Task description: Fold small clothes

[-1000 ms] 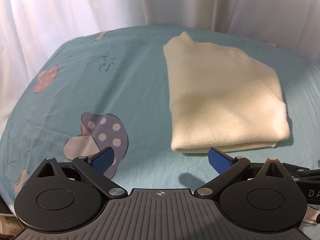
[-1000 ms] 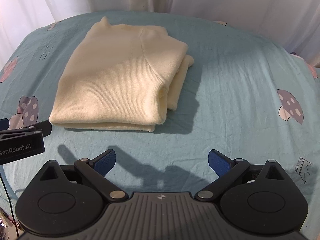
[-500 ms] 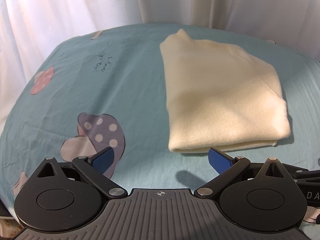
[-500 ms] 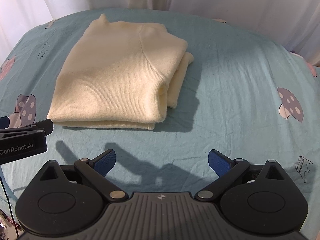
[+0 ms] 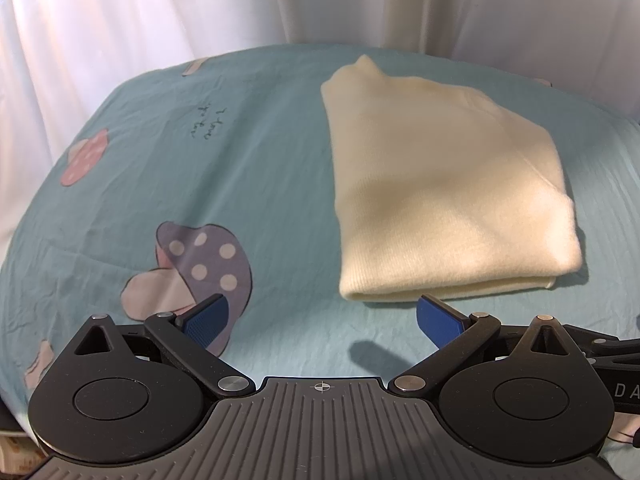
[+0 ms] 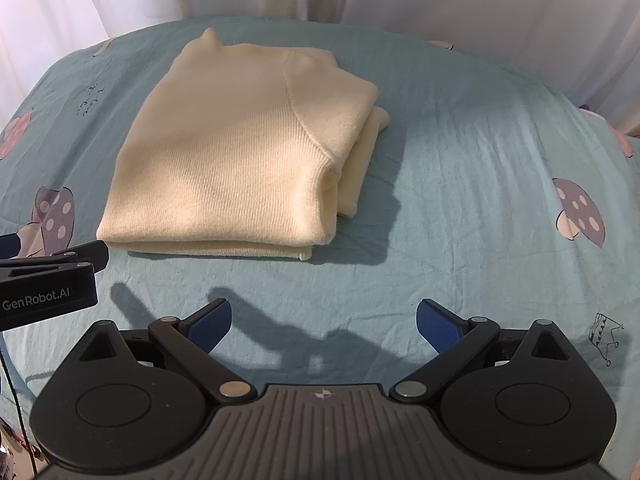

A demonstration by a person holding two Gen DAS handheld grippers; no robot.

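cream sweater (image 6: pixel 236 160) folded on teal sheet (image 6: pixel 460 184), left claw (image 5: pixel 322 320) and right claw (image 6: pixel 324 322) wide, empty, short of it

cream knit sweater (image 5: pixel 440 196) (image 6: pixel 240 156), fine-ribbed, folded into a thick rectangular bundle. lies flat on the teal bed sheet (image 5: pixel 240 168) (image 6: pixel 460 200), toward 1 o'clock in the left wrist view, 11 o'clock in the right. layered edges stacked along the near side; a lower layer peeks out at 3 o'clock.

bare sheet (image 6: pixel 460 184) right of folded sweater (image 6: pixel 240 160), curtain (image 6: pixel 440 0) behind
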